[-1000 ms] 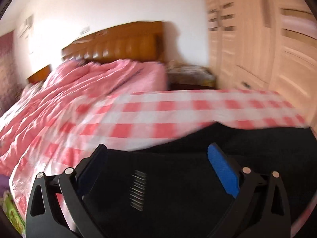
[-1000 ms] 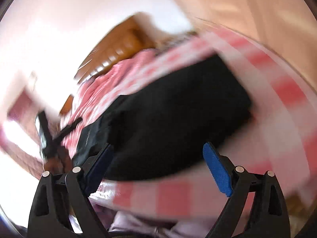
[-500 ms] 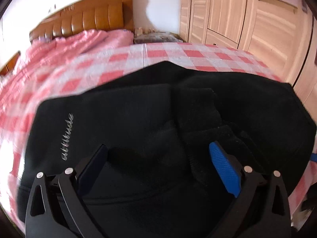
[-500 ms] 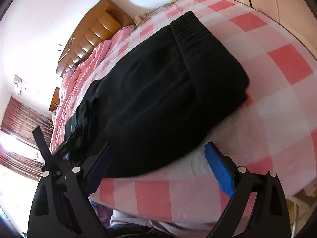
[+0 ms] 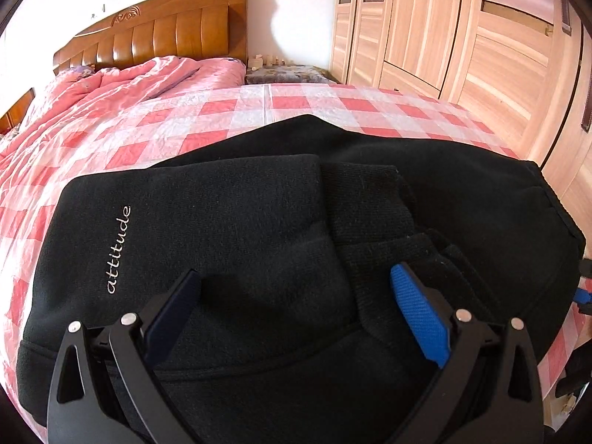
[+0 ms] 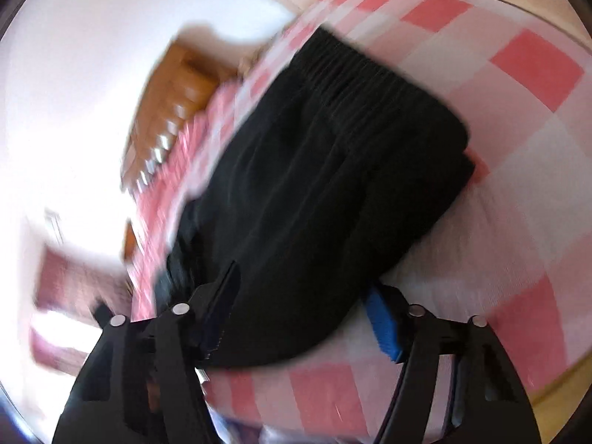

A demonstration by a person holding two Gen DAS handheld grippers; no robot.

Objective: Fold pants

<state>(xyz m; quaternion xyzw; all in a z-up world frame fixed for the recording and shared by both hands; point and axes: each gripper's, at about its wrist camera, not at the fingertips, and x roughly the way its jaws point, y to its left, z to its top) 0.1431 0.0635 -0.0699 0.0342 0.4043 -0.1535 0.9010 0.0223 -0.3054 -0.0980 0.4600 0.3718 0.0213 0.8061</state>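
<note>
Right now we see the black pants [image 5: 259,229] lying folded on the bed [image 5: 229,111], which is spread with a pink-and-white checked sheet [image 5: 333,103]. Beyond the pants, toward the head of the bed, a rumpled pink quilt [image 5: 122,88] is bunched up against a brown wooden headboard [image 5: 159,33]. Beside the headboard stands a low nightstand [image 5: 288,74] with small items on top, and next to that a light wooden wardrobe [image 5: 462,29] runs along the side of the bed. The wall behind the headboard is white.

Our left hand-held gripper [image 5: 296,288] hovers just above the pants with its jaws spread wide apart, holding nothing; white lettering [image 5: 118,249] on the fabric lies just beside its left finger.

In the blurred right wrist view, our right hand-held gripper [image 6: 303,307] is at the near edge of the pants [image 6: 333,155], its jaws apart with the fabric edge between them; we cannot tell whether they touch the cloth. The elastic waistband [image 6: 355,63] lies at the far end
</note>
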